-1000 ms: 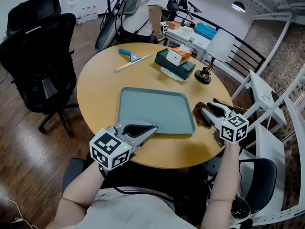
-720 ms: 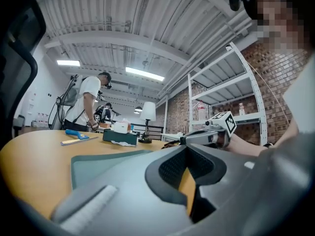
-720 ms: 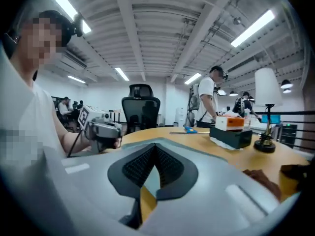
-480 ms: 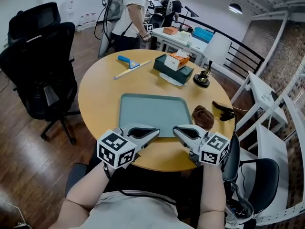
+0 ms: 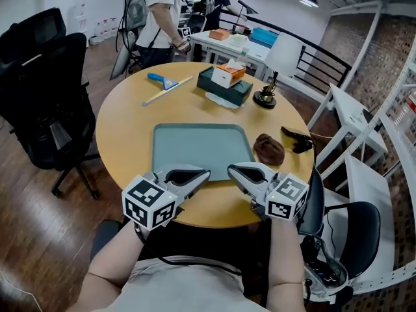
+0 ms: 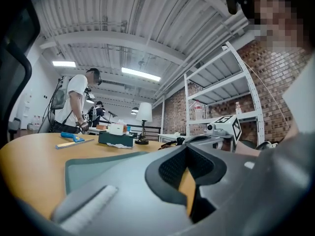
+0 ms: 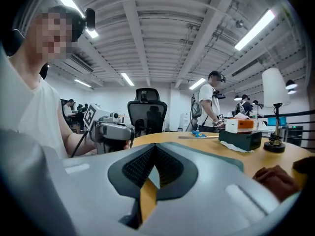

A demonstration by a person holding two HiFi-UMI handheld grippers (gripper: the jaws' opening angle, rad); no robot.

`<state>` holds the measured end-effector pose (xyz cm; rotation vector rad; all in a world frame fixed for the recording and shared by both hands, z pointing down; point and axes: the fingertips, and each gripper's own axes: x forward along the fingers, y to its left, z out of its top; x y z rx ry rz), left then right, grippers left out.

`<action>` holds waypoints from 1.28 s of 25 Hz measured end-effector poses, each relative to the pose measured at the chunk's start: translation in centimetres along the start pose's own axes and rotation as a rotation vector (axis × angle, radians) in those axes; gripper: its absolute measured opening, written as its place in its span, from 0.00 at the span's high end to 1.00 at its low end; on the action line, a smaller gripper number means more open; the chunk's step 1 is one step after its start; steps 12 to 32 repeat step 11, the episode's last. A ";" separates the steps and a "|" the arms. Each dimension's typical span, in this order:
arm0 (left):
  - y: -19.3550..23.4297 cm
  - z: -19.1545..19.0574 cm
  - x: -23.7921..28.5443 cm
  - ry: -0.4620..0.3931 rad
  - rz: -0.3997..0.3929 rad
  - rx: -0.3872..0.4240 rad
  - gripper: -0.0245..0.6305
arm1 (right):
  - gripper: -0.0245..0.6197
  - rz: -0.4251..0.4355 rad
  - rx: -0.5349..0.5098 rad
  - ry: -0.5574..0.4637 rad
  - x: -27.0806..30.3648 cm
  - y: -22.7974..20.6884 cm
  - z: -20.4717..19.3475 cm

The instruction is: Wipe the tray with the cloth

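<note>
Left tool (image 5: 205,173) and right tool (image 5: 231,169) crowd tray's (image 5: 195,145) near edge.

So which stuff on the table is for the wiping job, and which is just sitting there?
For the job: tray, brown cloth.
Just lying about: lamp, dark green box, blue-handled scraper, black object beside the cloth.

Wood floor (image 5: 39,239), black chair (image 5: 45,96), seemingly brick wall (image 5: 390,38).
</note>
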<state>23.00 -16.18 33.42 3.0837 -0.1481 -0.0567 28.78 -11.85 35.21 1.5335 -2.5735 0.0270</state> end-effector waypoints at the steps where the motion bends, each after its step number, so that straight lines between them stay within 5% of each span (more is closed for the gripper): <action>1: 0.0 0.0 0.1 -0.002 -0.004 -0.001 0.47 | 0.96 -0.005 0.000 -0.001 -0.2 0.0 0.0; 32: 0.3 -0.3 0.6 -0.002 -0.004 -0.024 0.47 | 0.96 -0.008 -0.001 -0.003 -0.6 -0.5 -0.2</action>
